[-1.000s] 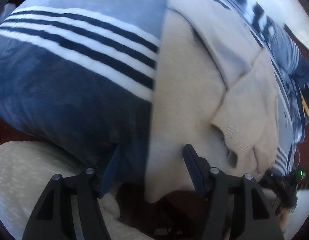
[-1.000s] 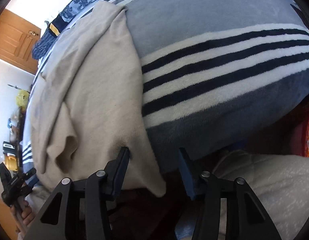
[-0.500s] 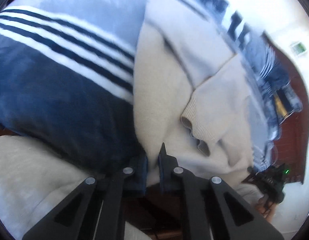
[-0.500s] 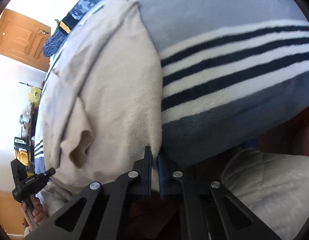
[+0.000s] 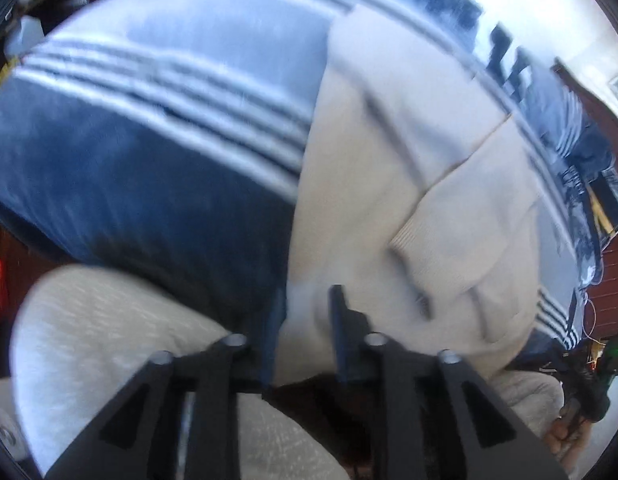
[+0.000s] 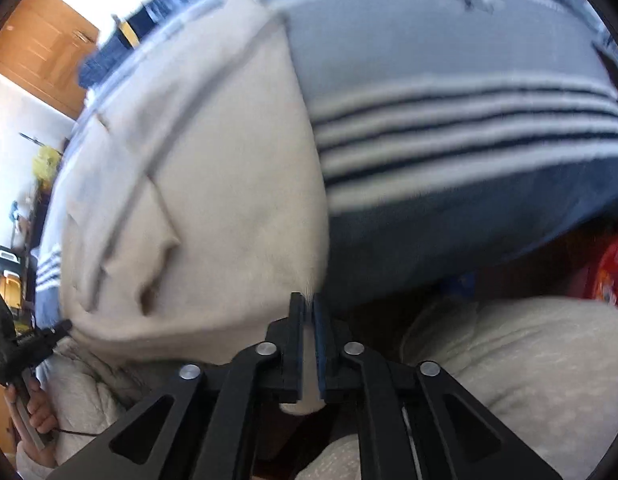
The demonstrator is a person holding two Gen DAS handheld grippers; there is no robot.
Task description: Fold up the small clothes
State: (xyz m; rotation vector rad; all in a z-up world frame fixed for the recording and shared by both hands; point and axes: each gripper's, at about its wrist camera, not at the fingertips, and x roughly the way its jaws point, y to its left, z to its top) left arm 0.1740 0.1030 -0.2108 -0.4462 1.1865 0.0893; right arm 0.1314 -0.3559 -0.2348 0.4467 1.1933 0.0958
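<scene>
A: Grip status?
B: Right gripper (image 6: 308, 304) pinched tight on beige sweater (image 6: 213, 200) hem. Left gripper (image 5: 305, 300) part open, hem corner between its fingers; clamping unclear.
A: Labels?
B: Blanket (image 5: 157, 128) lettering ahead is blurred, unreadable.

Left tool (image 5: 305, 332) parted around beige sweater (image 5: 389, 200) hem on striped blanket (image 5: 157, 128).

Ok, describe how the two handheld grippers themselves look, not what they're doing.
Both the left gripper and the right gripper look alike: matte black angular linkage arms with triangular cut-outs, round silver pivot pins, and flat dark blue pads lining the fingers' inner faces.
</scene>
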